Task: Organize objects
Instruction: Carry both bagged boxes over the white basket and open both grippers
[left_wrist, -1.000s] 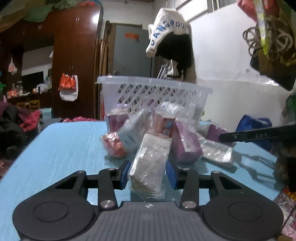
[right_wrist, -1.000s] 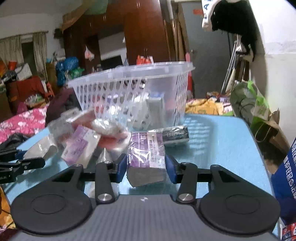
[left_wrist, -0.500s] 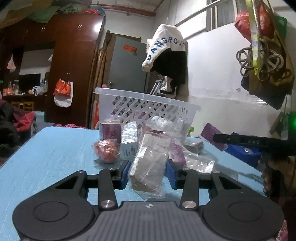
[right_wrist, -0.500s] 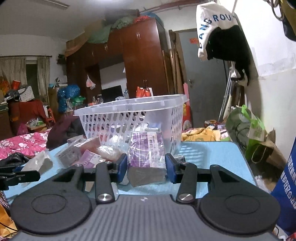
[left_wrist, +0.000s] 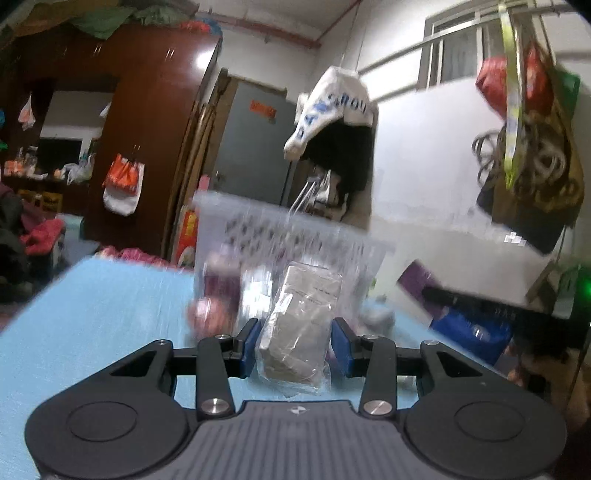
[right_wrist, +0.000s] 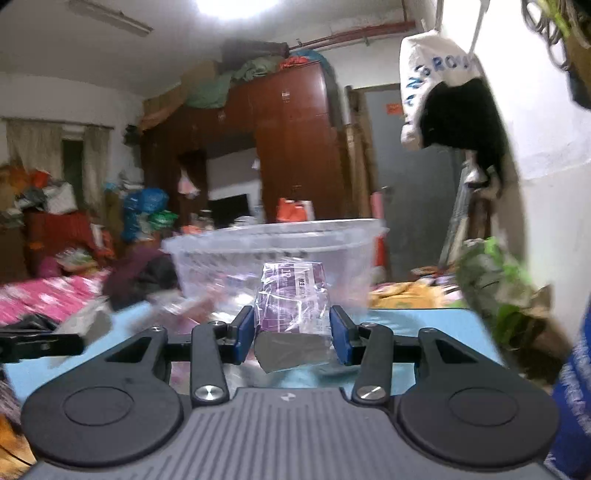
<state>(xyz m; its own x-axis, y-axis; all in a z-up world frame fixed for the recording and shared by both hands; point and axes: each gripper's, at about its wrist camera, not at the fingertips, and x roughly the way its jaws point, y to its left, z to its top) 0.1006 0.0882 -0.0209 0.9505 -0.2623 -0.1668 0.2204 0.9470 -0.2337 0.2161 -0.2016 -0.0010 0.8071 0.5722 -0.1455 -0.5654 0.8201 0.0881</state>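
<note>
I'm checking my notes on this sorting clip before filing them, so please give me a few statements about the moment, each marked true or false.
1. The left gripper holds a grey packet in clear wrap. True.
2. The right gripper is empty. False: its fingers clamp a purple packet.
3. A clear plastic basket stands on the blue table. True.
4. The purple packet already lies inside the basket. False: it is held in front of it.
</note>
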